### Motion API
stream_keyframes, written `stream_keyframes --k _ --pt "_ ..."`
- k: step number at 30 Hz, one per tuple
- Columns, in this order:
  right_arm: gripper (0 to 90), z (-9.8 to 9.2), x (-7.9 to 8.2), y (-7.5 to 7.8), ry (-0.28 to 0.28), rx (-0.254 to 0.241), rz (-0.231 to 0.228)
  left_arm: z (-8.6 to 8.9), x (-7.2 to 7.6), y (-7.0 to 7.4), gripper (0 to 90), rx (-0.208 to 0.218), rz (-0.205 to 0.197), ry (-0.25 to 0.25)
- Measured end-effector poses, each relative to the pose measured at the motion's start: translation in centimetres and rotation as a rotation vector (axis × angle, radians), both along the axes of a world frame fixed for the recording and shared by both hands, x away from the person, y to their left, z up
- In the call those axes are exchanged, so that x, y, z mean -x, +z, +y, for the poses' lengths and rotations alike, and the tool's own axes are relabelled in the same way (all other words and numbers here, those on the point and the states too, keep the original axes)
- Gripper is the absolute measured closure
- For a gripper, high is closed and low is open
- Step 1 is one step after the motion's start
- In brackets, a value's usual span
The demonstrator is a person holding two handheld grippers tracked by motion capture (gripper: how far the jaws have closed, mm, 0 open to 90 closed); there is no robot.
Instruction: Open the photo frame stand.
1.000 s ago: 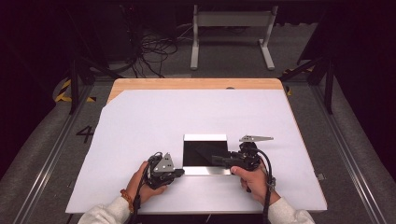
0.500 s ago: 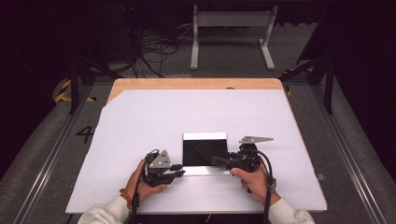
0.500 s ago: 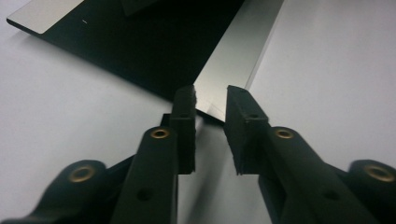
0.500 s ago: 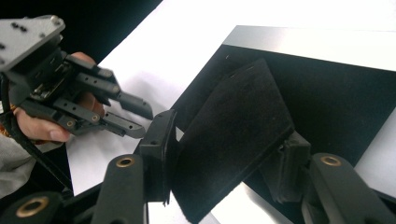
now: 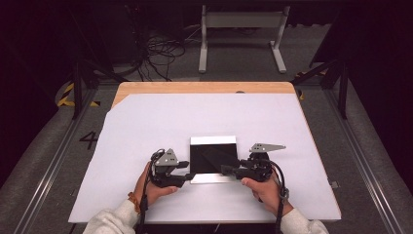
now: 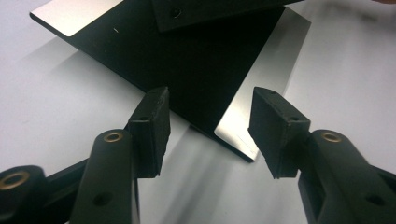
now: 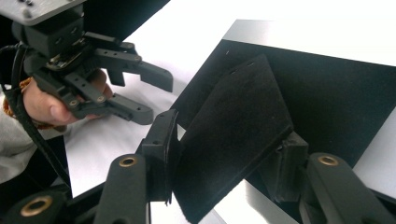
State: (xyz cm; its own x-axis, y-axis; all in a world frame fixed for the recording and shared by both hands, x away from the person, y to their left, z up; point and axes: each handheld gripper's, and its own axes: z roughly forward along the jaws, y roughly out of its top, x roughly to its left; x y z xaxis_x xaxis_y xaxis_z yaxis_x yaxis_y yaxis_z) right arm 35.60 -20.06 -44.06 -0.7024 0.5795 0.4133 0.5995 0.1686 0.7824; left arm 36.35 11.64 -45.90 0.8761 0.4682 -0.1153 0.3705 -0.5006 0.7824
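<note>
L gripper (image 5: pixel 187 178): near front edge of bench (image 5: pixel 146 126), left of centre. Jaws have just been opening, now approx. half apart, nothing between; they point at the near-left corner of the frame (image 5: pixel 213 158). Frame: black panel w/ silver strips at far and near edges, flat on white sheet, centre-front of bench. R gripper (image 5: pixel 228 170): at frame's right side, jaws clamped on black flap (image 7: pixel 233 135), raised off the panel.
</note>
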Motion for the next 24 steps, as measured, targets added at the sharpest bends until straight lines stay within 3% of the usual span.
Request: stream_keyframes --k 4,13,16,17,24 --pt "52.9 0.0 0.2 0.0 0.006 0.002 -0.012 -0.3 -0.5 -0.1 39.5 -0.004 0.010 0.036" --pt "53.6 0.0 0.6 0.3 0.020 0.014 -0.047 -1.1 -1.4 -0.2 31.6 -0.003 0.028 0.043" --pt "53.8 0.0 0.7 0.2 0.025 0.011 -0.053 -1.1 -1.8 -0.3 26.9 -0.017 0.031 0.065" --pt "53.9 0.0 0.7 0.3 0.028 0.013 -0.059 -0.9 -2.1 -0.4 26.8 0.004 0.068 0.060" --pt "54.6 0.1 1.0 0.5 0.048 0.021 -0.089 -1.0 -2.3 -0.6 27.4 0.005 0.074 0.051"
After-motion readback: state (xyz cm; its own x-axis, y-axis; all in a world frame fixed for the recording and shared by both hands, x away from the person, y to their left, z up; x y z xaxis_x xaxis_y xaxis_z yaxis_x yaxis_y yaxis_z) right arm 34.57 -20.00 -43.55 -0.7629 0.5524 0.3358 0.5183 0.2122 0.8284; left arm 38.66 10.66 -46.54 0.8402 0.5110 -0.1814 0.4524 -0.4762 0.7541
